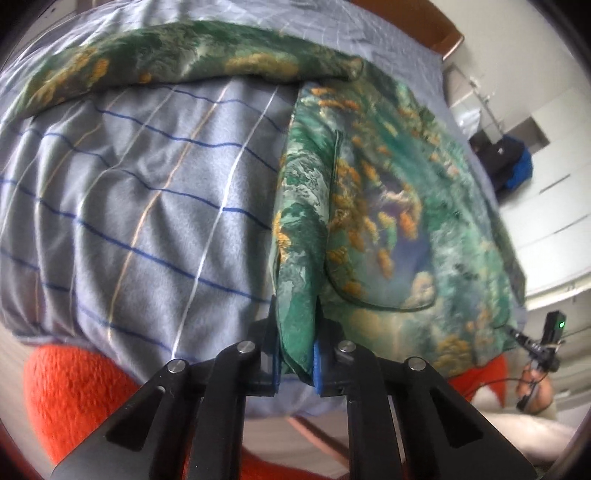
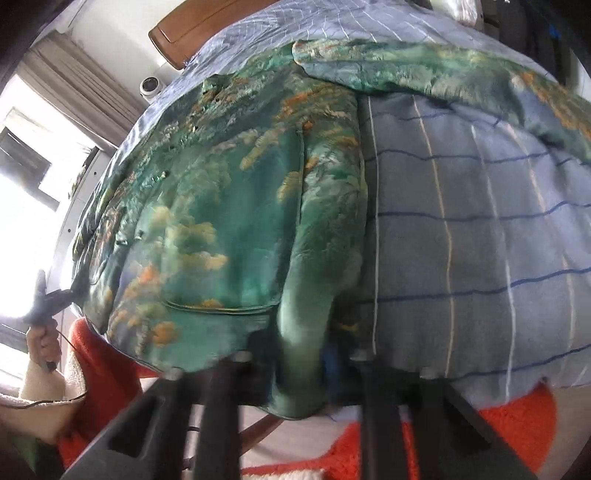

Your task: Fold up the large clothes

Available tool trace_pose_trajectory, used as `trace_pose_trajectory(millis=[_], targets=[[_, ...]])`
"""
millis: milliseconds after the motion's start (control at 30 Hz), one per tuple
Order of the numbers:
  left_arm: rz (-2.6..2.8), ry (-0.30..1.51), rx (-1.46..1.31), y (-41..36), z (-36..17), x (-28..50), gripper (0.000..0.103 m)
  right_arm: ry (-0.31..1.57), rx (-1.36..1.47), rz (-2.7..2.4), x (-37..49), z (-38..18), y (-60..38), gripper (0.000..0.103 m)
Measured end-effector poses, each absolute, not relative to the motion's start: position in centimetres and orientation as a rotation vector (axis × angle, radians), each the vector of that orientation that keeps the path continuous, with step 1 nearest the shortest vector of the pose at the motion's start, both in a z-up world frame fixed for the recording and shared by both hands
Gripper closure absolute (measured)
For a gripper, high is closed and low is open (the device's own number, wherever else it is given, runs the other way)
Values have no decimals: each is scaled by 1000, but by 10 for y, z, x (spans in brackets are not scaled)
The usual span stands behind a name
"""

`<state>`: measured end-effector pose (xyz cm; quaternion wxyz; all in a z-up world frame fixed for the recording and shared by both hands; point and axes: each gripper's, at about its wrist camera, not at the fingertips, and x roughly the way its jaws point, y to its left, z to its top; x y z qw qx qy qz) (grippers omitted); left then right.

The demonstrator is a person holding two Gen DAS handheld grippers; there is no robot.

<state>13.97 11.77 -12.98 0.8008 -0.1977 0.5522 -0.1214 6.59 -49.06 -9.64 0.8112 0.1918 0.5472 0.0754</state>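
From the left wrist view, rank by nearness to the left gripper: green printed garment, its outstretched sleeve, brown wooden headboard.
1. Green printed garment: hem clamped in the left gripper.
2. Outstretched sleeve: across the bed, upper left.
3. Brown wooden headboard: top right, farthest.

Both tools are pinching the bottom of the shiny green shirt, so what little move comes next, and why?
Probably lift the hem and carry it toward the collar end. The left tool and the right tool each pinch a bottom corner of the green silky painted-print shirt, whose body lies flat on the grey striped bedsheet, one sleeve already folded across the top.
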Motion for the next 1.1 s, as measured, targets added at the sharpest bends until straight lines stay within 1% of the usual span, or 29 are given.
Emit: trace_pose_trajectory(millis=[167,300,400,500,533,567,600,633,667,700,733,767,867,967,1033,1100], targets=[[-280,1164,-440,120,-107,124,95,1123,420,162,54,-62,-496,89],[-245,1198,-429,118,-123,127,95,1139,425,158,53,-54,-501,89],[-182,1247,-397,115,-156,141,95,1186,428,117,56,-83,-506,89],[-149,1240,-301,99,-161,155,91,1226,423,77,67,-115,-503,89],[-142,1234,-273,96,-158,157,86,1218,421,67,70,-119,-503,89],[-130,1224,-238,92,-154,159,77,1210,422,60,70,-120,-503,84],[-115,1212,-214,91,-149,160,71,1201,425,52,71,-117,-503,77],[-103,1193,-195,90,-142,161,63,1194,422,40,71,-115,-504,70],[-98,1169,-188,89,-133,162,54,1185,415,28,71,-110,-506,58],[-96,1145,-187,88,-125,162,48,1177,414,24,70,-106,-508,53],[-83,1110,-184,88,-114,162,38,1163,414,23,67,-101,-509,53],[-74,1071,-179,86,-103,163,33,1139,406,15,65,-91,-511,53],[-100,984,-152,72,-76,174,27,1065,326,-22,64,-60,-512,53],[-159,928,-118,46,-69,187,20,994,265,17,68,-33,-499,53],[-193,912,-81,30,-75,198,18,963,247,78,79,-26,-486,52],[-199,924,-52,14,-95,214,18,953,239,124,87,-29,-473,52]])
